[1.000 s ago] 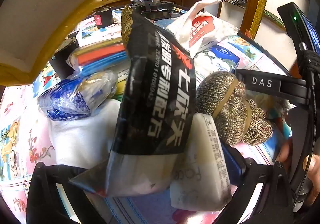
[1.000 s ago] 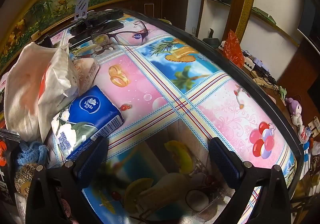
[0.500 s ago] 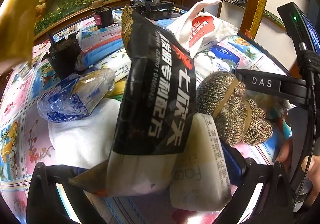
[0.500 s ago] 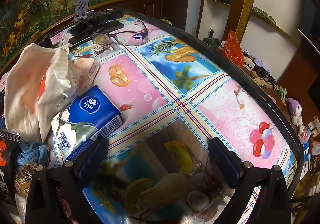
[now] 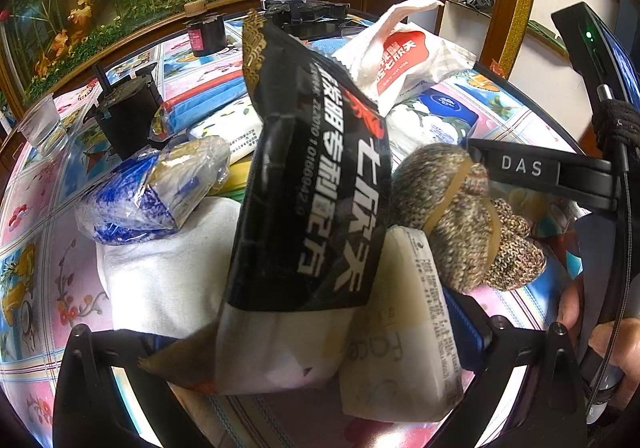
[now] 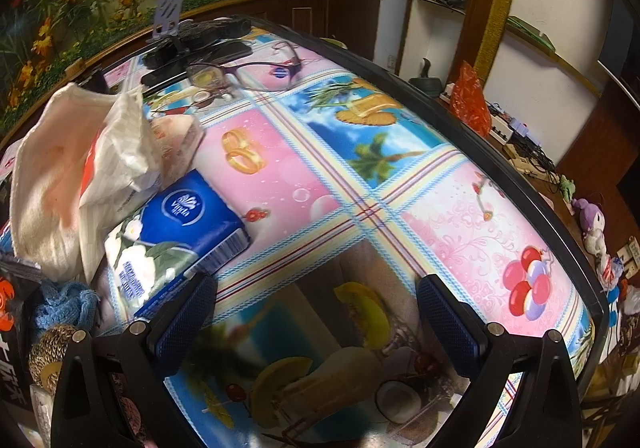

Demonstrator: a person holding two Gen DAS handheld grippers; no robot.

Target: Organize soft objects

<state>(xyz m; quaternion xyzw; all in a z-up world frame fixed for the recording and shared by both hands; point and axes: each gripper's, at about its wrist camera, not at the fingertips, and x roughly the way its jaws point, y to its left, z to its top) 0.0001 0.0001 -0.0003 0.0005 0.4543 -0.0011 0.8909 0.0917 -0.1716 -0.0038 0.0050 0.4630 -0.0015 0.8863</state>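
My left gripper [image 5: 316,344] is shut on a black and white snack bag [image 5: 312,183] and a pale tissue pack [image 5: 404,332] beside it, held upright over a pile. Behind them lie a rolled knitted bundle with rubber bands [image 5: 460,215], a white cloth [image 5: 168,280], a blue and clear plastic bag [image 5: 148,191] and a white bag with red print [image 5: 408,55]. My right gripper [image 6: 316,320] is open and empty above the tablecloth [image 6: 360,187]. A blue tissue pack [image 6: 176,232] lies by its left finger, next to the white bag [image 6: 80,167].
Glasses [image 6: 244,71] and a black phone stand [image 6: 188,39] lie at the table's far end. Two black pots [image 5: 128,111] and a clear plastic cup [image 5: 40,123] stand at the left. The table's dark rim [image 6: 520,175] runs along the right. The right gripper's handle [image 5: 560,175] is close on the right.
A yellow-edged object that covered the upper left of the left wrist view has moved out of sight. The grippers and the held packs have stayed put.
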